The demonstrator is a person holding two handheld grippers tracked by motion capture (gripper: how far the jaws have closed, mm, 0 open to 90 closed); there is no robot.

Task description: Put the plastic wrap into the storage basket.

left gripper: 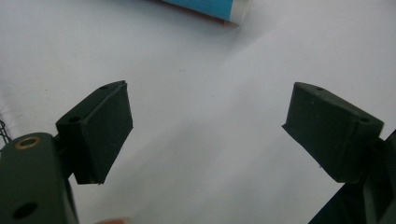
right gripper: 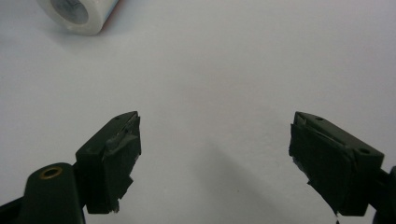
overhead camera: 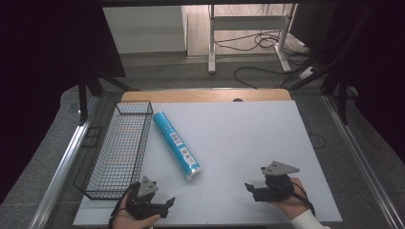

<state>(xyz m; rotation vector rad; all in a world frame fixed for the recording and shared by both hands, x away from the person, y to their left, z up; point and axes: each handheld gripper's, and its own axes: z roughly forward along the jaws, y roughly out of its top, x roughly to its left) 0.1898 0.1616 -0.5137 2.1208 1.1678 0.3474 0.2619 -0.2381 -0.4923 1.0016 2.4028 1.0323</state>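
Note:
A blue tube-shaped can (overhead camera: 175, 144) with a white cap lies on its side on the white table, slanting from back left to front right. Its capped end shows at the top of the left gripper view (left gripper: 219, 8) and of the right gripper view (right gripper: 77, 14). My left gripper (overhead camera: 167, 205) rests near the table's front edge, in front of and left of the can, open with nothing between its jaws (left gripper: 208, 133). My right gripper (overhead camera: 250, 189) sits at the front right, also open and empty (right gripper: 215, 161), pointing left toward the can's cap.
A black wire basket (overhead camera: 119, 150) stands along the table's left side, next to the can. Bare white tabletop (overhead camera: 248, 138) stretches across the middle and right. Beyond the far edge are a desk frame (overhead camera: 248, 33) and cables on the floor.

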